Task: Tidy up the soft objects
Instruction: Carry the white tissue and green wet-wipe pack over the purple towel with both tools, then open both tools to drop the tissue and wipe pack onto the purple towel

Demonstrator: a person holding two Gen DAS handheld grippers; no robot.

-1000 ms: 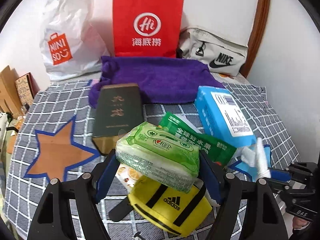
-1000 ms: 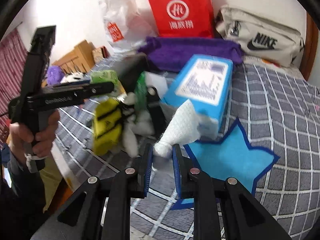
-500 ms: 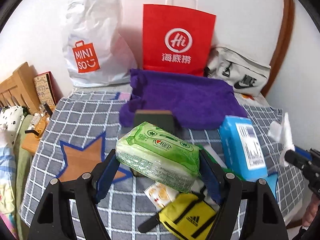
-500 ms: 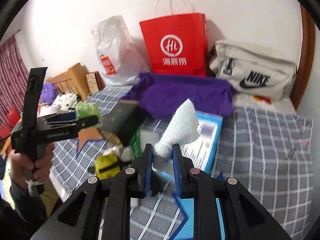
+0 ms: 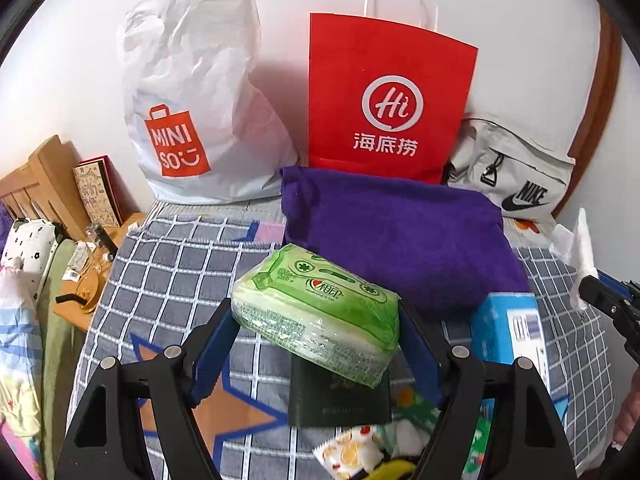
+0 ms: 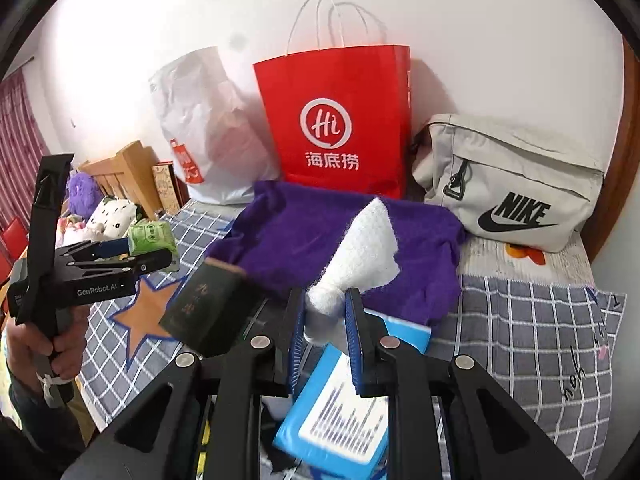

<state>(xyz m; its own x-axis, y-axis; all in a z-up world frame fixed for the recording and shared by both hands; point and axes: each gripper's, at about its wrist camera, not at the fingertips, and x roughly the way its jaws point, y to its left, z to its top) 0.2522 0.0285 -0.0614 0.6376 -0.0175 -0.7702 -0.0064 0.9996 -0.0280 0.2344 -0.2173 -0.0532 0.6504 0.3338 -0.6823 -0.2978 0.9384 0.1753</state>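
My left gripper (image 5: pixel 316 344) is shut on a green pack of wet wipes (image 5: pixel 316 316) and holds it in the air above the checked bed cover (image 5: pixel 168 264). It also shows in the right wrist view (image 6: pixel 152 240). My right gripper (image 6: pixel 322 320) is shut on a white tissue (image 6: pixel 360 248), held up above a blue tissue box (image 6: pixel 340 412). The tissue shows at the right edge of the left wrist view (image 5: pixel 582 252). A purple towel (image 5: pixel 400 232) lies ahead, in front of a red paper bag (image 5: pixel 384 96).
A white MINISO bag (image 5: pixel 200 112) and a grey Nike bag (image 5: pixel 512 172) lean on the wall. A dark green box (image 6: pixel 212 304), a yellow pouch (image 5: pixel 392 470) and snack packets lie below. An orange star mat (image 6: pixel 148 312) lies left. A wooden shelf (image 5: pixel 36 184) stands far left.
Both grippers have risen and moved toward the wall with their loads. The bags and towel look nearer, and the pile of items has dropped low in both views.
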